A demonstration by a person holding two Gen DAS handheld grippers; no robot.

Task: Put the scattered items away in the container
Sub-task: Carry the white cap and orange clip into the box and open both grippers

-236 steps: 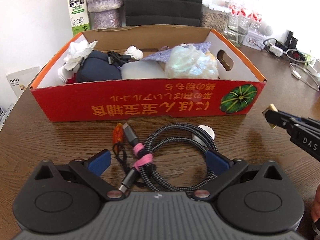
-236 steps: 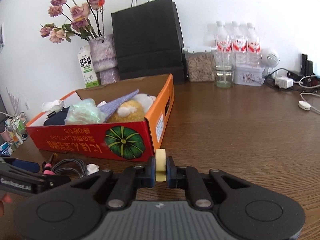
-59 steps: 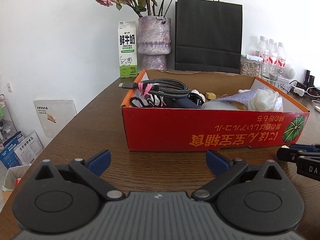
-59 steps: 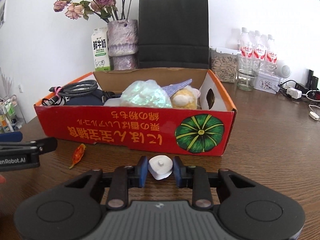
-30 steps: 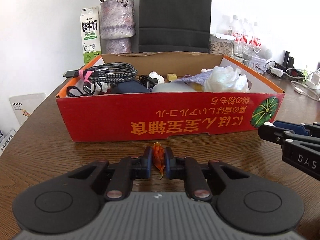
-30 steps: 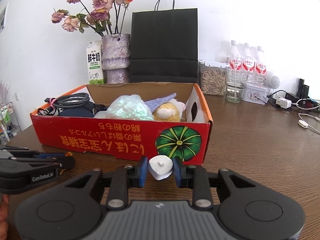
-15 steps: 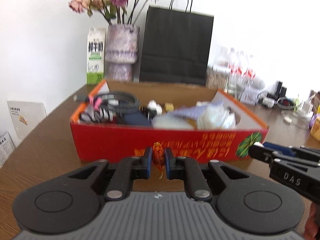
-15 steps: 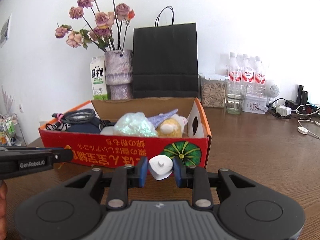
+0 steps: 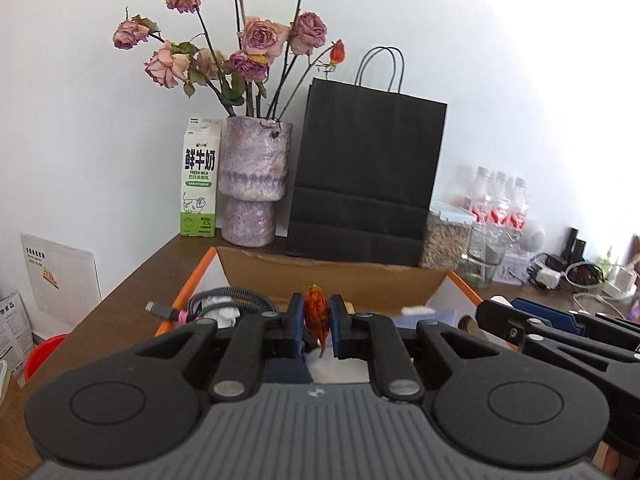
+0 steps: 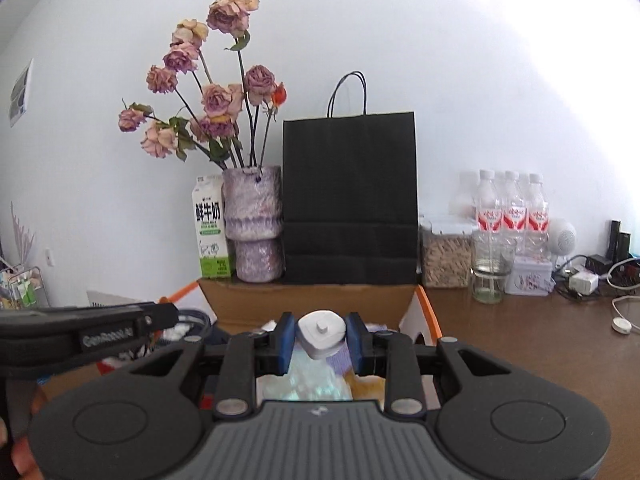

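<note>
The left gripper (image 9: 317,327) is clamped on a small orange bud (image 9: 317,314), pinched upright between the blue pads (image 9: 295,326) with its thin tip hanging below them. The right gripper (image 10: 321,338) is clamped on a white cap (image 10: 321,332), a squat piece with a nub on its face, held by its sides. Both hang above the open box (image 9: 332,272), which sits on the table (image 10: 520,332) in front of a black bag (image 10: 349,200), a vase (image 10: 252,224) and a milk carton (image 10: 211,226). Inside the box I can see a coiled cable (image 9: 230,300) at the left, a pale crinkled bag (image 10: 304,384) under the right gripper, and something lilac beside it; the rest is hidden by the gripper bodies. The likely next step is simply letting go, and that is where trouble could come. The bud looks light and brittle: it may cling to a pad when the jaws part, or crumble if squeezed harder. The cap could bounce off the springy bag and roll toward the box's handle hole or over the wall, if dropped from this height. The two grippers are close side by side, so opening both at once risks a knock. The cable's plug already pokes over the left rim, and a nudge could tip it out.
</note>
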